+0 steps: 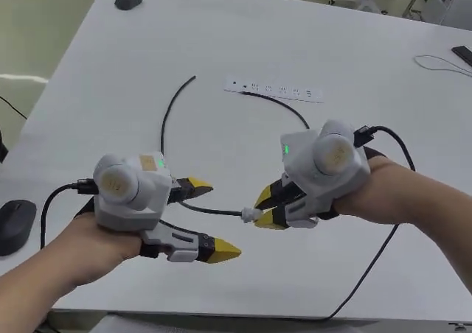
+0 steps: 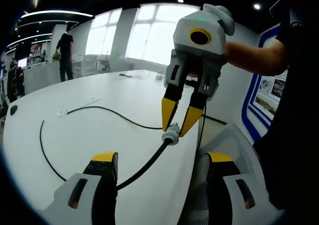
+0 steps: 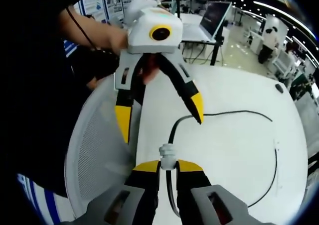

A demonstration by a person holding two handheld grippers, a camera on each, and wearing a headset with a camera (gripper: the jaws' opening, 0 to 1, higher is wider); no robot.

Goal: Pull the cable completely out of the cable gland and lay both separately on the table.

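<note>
**Cable gland pinched by the right gripper, cable still threaded**

The small white cable gland (image 1: 251, 215) sits near the front edge of the white table (image 1: 221, 38), between the two grippers. Whether it touches the tabletop cannot be told. The black cable (image 1: 164, 127) is still seated in it. From the gland the cable runs left beneath the left gripper (image 1: 219, 219), then curves away across the table in a long arc to a free end near the power strip (image 1: 274, 90).

The right gripper (image 1: 262, 209) has its yellow-tipped jaws pressed together on the gland. In the right gripper view the gland (image 3: 168, 154) stands just above the closed tips of that gripper (image 3: 169, 166), and the cable (image 3: 239, 112) sweeps off to the right.

The left gripper's jaws are spread wide and grip nothing. In the left gripper view the cable (image 2: 144, 166) passes between them, closer to the left-hand jaw, up to the gland (image 2: 172, 134). The right gripper (image 2: 175, 128) descends onto the gland from above.

In the right gripper view the left gripper (image 3: 162, 128) faces the camera, jaws apart.

A dark mouse (image 1: 128, 0) lies at the far corner of the table, well apart from the work.
</note>
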